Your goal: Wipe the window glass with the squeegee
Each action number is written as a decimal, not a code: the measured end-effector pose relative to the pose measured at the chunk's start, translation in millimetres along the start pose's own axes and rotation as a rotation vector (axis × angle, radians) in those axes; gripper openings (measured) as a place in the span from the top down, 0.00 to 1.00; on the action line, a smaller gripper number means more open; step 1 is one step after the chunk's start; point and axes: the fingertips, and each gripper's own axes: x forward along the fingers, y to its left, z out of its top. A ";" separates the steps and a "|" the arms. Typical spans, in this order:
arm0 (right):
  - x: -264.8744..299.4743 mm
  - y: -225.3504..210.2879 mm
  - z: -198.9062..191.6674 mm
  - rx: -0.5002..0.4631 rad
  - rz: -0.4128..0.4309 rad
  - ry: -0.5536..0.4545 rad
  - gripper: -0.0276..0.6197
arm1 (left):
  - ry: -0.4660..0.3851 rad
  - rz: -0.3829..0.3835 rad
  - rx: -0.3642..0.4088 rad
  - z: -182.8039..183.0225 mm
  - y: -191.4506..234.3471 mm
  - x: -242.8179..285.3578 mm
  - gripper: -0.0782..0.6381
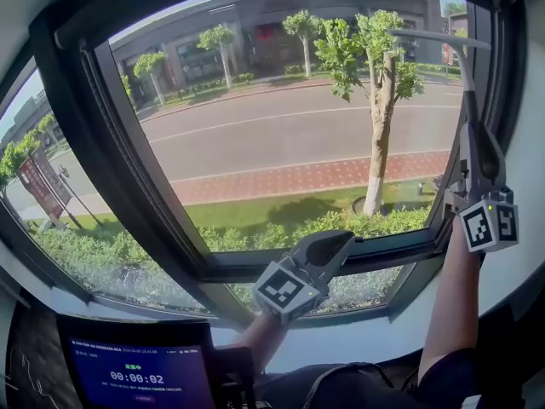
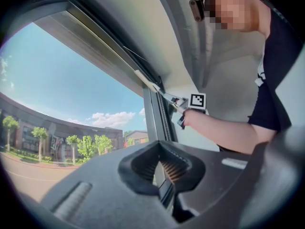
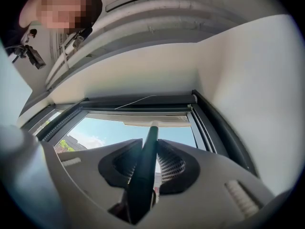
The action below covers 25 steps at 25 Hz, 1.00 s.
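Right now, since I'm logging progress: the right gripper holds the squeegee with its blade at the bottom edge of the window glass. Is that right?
Not quite. The right gripper does hold the squeegee, but its blade sits at the top edge of the window glass, not the bottom. The right gripper view shows this.
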 end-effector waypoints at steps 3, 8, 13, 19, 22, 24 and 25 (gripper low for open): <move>25.1 -3.1 11.3 -0.010 0.028 -0.025 0.80 | -0.014 0.030 -0.002 9.0 1.5 0.9 0.89; 56.1 -2.1 20.2 -0.011 0.033 -0.038 0.80 | -0.019 0.084 -0.008 19.6 10.0 -7.8 0.89; 64.5 -16.0 21.0 0.028 0.018 -0.059 0.80 | -0.013 0.118 -0.004 19.6 2.6 -7.6 0.89; 84.7 -18.2 8.5 0.062 0.008 -0.052 0.80 | -0.006 0.144 0.011 18.3 4.4 -15.8 0.89; 95.2 -21.2 4.6 0.052 0.008 -0.051 0.80 | -0.019 0.159 0.001 17.5 8.3 -18.8 0.89; 99.2 -21.9 5.3 0.044 0.008 -0.053 0.80 | -0.010 0.175 0.000 16.0 12.0 -22.0 0.89; 100.1 -21.1 5.1 0.044 0.007 -0.052 0.80 | -0.006 0.184 0.001 15.0 14.2 -23.8 0.89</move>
